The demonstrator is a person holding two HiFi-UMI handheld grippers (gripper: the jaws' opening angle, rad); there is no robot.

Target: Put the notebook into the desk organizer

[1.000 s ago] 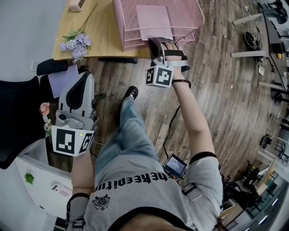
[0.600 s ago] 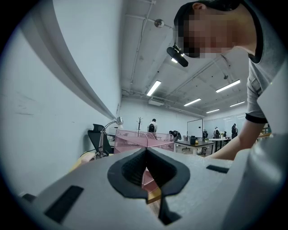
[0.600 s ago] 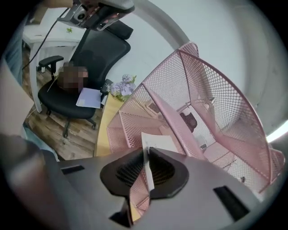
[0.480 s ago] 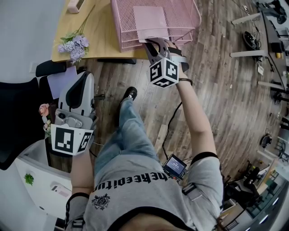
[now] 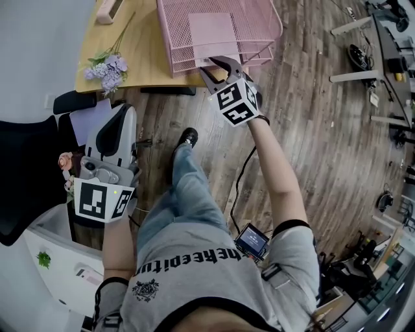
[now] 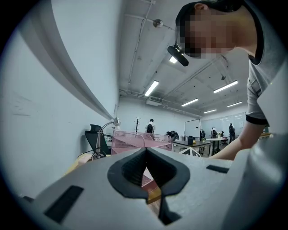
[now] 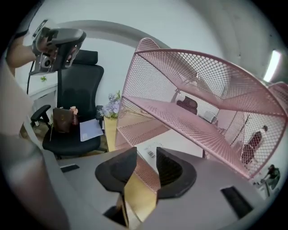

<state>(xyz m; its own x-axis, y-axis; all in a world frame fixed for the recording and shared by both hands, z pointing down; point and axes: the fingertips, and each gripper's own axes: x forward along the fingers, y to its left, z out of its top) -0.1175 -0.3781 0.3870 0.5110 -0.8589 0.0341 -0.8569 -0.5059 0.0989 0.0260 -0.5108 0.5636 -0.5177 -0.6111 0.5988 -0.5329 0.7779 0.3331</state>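
Jaws of the right gripper (image 5: 217, 65) stood wide apart, having just been opening, and gripped nothing. In the right gripper view only the front mesh lip of the desk organizer (image 5: 272, 19) showed through the gap, with neither pad pressing on it. The notebook (image 5: 211, 32) lay flat inside the organizer, upper centre of the head view. Its near short edge was just beyond the jaw tips, at the tray's open front. In the right gripper view the notebook (image 7: 177, 143) appeared as a pale sheet on the lower tier, under the sloping middle shelf. Its long axis ran from the opening back into the tray, roughly in line with the way the jaws pointed. Any further push would therefore follow that axis, up the head-view frame. The right gripper was by far the nearer. The left gripper (image 5: 122, 110), jaws closed together and empty, hung at the lower left, well apart from the desk (image 5: 130, 39). By this reading the notebook was already largely in place.
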